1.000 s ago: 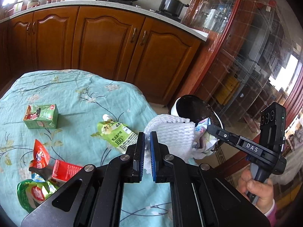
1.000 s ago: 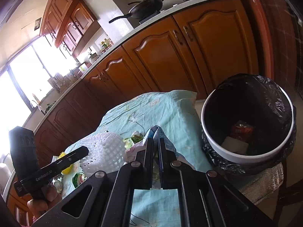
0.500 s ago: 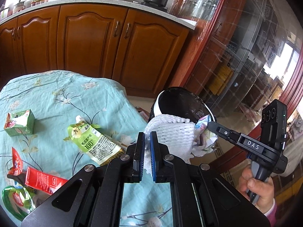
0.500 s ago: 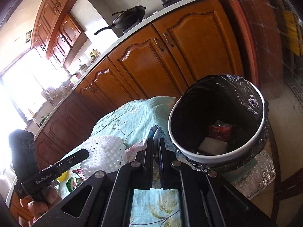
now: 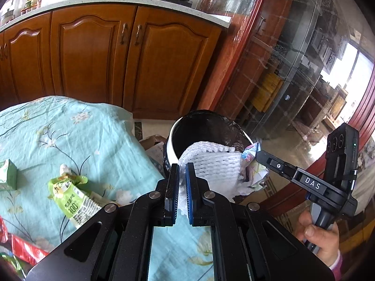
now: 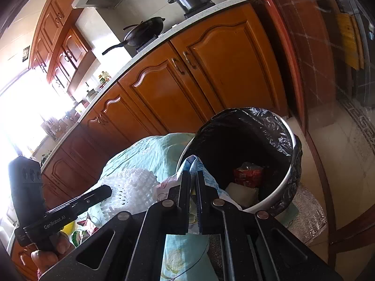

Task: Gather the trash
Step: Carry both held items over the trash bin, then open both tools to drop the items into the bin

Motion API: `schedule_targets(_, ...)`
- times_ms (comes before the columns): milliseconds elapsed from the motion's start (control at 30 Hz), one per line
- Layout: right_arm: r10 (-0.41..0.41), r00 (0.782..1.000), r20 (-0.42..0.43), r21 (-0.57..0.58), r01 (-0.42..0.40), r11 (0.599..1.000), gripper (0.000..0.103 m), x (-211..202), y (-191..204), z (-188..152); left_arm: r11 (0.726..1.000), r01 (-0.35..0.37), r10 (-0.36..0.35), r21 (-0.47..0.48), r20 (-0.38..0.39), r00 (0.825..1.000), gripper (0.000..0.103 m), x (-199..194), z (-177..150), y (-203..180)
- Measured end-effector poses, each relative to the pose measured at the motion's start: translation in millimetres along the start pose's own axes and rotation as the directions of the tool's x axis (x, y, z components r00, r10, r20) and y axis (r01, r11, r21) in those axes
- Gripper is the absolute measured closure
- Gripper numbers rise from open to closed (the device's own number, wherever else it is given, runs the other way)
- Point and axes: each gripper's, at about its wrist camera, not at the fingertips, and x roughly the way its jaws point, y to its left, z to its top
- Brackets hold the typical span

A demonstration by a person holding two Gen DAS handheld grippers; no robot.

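Both hands are loaded and lined up on the bin here. The left gripper (image 5: 180, 172) has its 2 blue-edged fingers pinched on the white foam net (image 5: 212, 164), holding it at the near rim of the bin (image 5: 171, 140), which sits at about 12 o'clock from the tips; a grip on the net's edge lets the bulk hang forward, ready to fall in. The right gripper (image 6: 192, 180) is clamped on a crumpled wrapper (image 6: 195, 164), its fingers nearly together on the thin paper, and the wrapper's tip pokes over the white rim at roughly 1 o'clock. Inside the black liner, a red packet (image 6: 248, 175) and a white scrap (image 6: 241, 193) lie at the bottom. On the floral tablecloth (image 5: 70, 135), a green pouch (image 5: 72, 199) at 9 o'clock and a green carton (image 5: 7, 175) beyond it await collection. My read: releasing is next, but both pieces look barely past the lip, so either could spill outside.
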Motion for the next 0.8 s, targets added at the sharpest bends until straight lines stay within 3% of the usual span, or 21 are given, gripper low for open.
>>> schedule_targets(400,-0.077,0.997,0.010,-0.005,0.077,0.997,0.099,16,-28,31,1.000,-0.005,0.006,0.030,-0.038,0.999,0.098,57,32,-23)
schedule_targets(800,-0.129,0.991,-0.045,-0.025,0.128,0.991,0.099,43,-48,43,0.997,-0.021,0.030,0.080,-0.113,0.993,0.098,97,31,-37)
